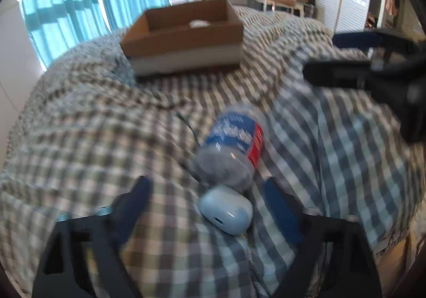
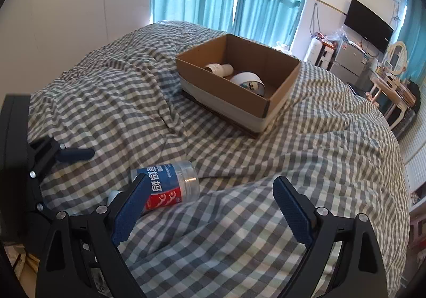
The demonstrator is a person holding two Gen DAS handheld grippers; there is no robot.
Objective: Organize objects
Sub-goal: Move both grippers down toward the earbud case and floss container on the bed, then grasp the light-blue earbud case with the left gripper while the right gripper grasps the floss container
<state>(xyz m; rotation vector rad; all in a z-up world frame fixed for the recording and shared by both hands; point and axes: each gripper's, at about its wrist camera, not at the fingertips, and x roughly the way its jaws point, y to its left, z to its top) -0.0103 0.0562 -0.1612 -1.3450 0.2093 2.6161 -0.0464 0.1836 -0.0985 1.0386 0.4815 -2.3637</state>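
- Pale-blue plastic earbud case, closest in, lying on the checked duvet between the spread blue pads of the left gripper; pads not touching it, nothing gripped. Sits nearer the right-hand pad, so an off-centre close could pinch one rounded corner and squirt the smooth shell out sideways.
- Touching the case at its far end: a clear plastic bottle on its side, blue-and-red label. Could be nudged by a pad closing on the case and rolled off across the soft bedding, or caught together with the case.
- Soft, rumpled duvet: fabric could bunch between pad and case and weaken the hold.
- Left wrist view smeared by motion, so exact clearances hard to judge.
- Right gripper open wide over bare duvet, holding nothing; its left pad crosses the bottle in its own view, contact impossible to tell. Both grippers near the same spot, hence a risk of collision.
- Farthest, well apart: cardboard box, open-topped, already holding a roll of tape and a white bottle. Long carry on a poor grip could drop the case short.
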